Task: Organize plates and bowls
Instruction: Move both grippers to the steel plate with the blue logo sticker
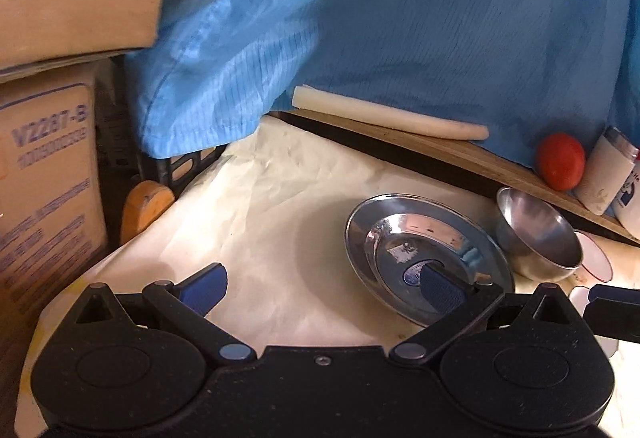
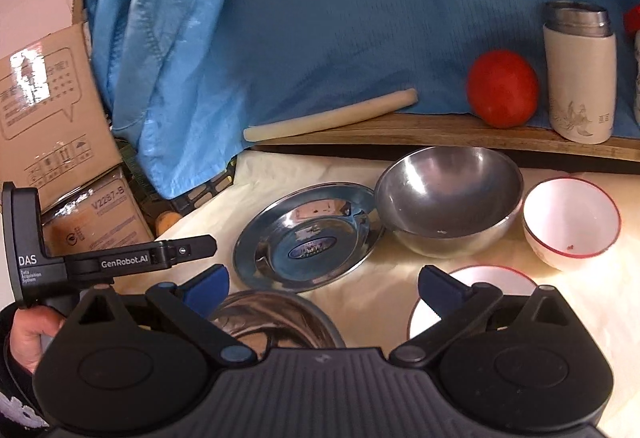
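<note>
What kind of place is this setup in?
Probably a makeshift data-collection spot in a storeroom, not a real kitchen: stacked cardboard boxes, a blue cloth hung as backdrop, and dishes like the steel plate and steel bowl laid out on a paper-covered table.

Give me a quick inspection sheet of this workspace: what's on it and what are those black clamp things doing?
Surface: wrinkled cream cloth over the table.
Job's things: steel plate, steel bowl, white red-rimmed bowl, white plate, another steel dish at the near edge.
Clutter: tomato, cream flask, white stick on a wooden board.
Grippers: left tool and right tool open, holding nothing.
Cables: nothing seen.
Surroundings: blue fabric, cardboard boxes.
</note>
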`<state>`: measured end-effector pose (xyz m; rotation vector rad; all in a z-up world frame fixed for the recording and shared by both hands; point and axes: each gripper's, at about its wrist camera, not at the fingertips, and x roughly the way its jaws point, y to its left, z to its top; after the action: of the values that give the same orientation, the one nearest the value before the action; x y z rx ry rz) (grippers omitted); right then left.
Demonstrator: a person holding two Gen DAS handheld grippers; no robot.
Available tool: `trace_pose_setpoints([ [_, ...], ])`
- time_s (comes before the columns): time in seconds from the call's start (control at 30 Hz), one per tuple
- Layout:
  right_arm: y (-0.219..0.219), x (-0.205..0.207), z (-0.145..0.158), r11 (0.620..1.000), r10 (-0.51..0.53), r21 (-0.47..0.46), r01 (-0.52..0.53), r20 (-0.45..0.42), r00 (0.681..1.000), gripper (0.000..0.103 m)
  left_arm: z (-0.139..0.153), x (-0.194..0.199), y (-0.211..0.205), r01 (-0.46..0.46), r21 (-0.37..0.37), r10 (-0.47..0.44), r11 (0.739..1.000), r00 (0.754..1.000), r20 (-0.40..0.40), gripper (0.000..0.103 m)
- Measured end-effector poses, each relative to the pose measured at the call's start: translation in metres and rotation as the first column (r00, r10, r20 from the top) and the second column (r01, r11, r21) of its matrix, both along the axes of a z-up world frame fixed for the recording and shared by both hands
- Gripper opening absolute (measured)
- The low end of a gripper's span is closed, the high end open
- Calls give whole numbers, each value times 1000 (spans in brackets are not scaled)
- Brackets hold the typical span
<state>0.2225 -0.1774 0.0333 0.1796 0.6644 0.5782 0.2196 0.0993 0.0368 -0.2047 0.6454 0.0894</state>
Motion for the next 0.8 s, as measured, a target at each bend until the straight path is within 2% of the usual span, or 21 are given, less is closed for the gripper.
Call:
trace_pose_setpoints([
  [0.6, 16, 37, -17, 999, 35, 10, -34, -82, 996, 103, -20, 40, 6, 23, 6, -23, 1000, 996, -89, 102],
  [0.8, 17, 46, -23, 999, 39, 15, -37, -108, 993, 103, -29, 45, 6, 24, -18, -26, 1000, 994, -108, 102],
])
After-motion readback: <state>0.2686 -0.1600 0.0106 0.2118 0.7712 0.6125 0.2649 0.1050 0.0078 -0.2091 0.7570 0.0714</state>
